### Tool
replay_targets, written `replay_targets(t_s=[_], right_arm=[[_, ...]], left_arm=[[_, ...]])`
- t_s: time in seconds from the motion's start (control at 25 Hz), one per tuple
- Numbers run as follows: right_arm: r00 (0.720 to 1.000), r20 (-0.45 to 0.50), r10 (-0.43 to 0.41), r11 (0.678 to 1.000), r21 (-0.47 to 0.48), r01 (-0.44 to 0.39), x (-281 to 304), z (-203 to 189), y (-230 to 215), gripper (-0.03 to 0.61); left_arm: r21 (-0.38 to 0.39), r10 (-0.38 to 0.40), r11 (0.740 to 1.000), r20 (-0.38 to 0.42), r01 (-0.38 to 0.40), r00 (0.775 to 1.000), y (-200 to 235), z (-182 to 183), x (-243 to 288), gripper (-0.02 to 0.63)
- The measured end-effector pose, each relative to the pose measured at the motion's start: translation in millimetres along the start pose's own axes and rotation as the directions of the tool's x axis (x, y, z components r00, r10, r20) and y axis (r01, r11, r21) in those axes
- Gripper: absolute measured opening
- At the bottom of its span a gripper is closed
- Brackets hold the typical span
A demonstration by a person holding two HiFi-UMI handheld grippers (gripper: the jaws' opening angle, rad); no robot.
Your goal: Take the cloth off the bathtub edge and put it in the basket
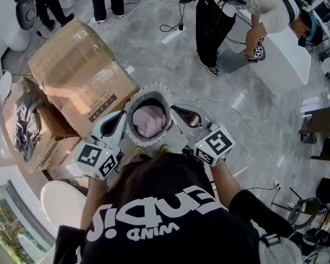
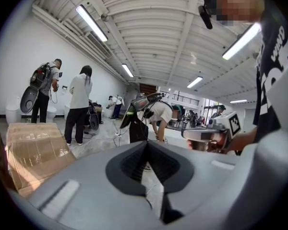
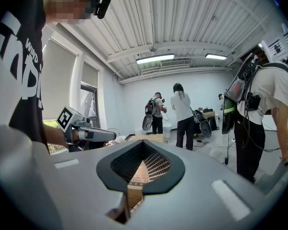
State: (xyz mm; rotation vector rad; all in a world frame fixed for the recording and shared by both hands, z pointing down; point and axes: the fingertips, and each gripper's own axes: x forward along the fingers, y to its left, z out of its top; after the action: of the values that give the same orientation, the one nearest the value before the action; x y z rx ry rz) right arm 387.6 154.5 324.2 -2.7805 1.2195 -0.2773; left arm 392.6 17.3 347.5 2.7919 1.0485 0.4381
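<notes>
In the head view a round white basket [image 1: 133,126] with a perforated rim sits straight below me, and a pale pink cloth [image 1: 149,120] lies bunched inside it. My left gripper [image 1: 122,116] is beside the basket's left rim and my right gripper [image 1: 175,109] beside its right rim. Both are above the basket and hold nothing. In the left gripper view the left gripper [image 2: 146,143] has its pads together, with only floor and people beyond. The right gripper [image 3: 143,143] looks the same in its own view. Neither gripper view shows the basket.
Large taped cardboard boxes [image 1: 80,73] stand at the left, with a grey striped cloth [image 1: 25,120] on a lower box. A person bends over a white block [image 1: 289,56] at the upper right. Others stand at the top left. Cables [image 1: 247,125] run across the marble floor.
</notes>
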Motion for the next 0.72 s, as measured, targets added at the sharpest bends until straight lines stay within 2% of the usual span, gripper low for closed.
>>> replay_targets(t_s=[0.4,0.72], right_arm=[[1.0,0.009,-0.003,1.0,0.0,0.003,6.4,0.9,3.4,0.009],[1.0,0.0,-0.014,1.0,-0.011,0.014,4.5,-0.3,-1.3,0.009]], left_arm=[[-0.003,0.024,1.0,0.025,-0.024,0.999,4.4,7.5,1.5,-0.002],[0.002,0.021,1.0,0.016,-0.021,1.0,2.5,4.6,4.6,-0.002]])
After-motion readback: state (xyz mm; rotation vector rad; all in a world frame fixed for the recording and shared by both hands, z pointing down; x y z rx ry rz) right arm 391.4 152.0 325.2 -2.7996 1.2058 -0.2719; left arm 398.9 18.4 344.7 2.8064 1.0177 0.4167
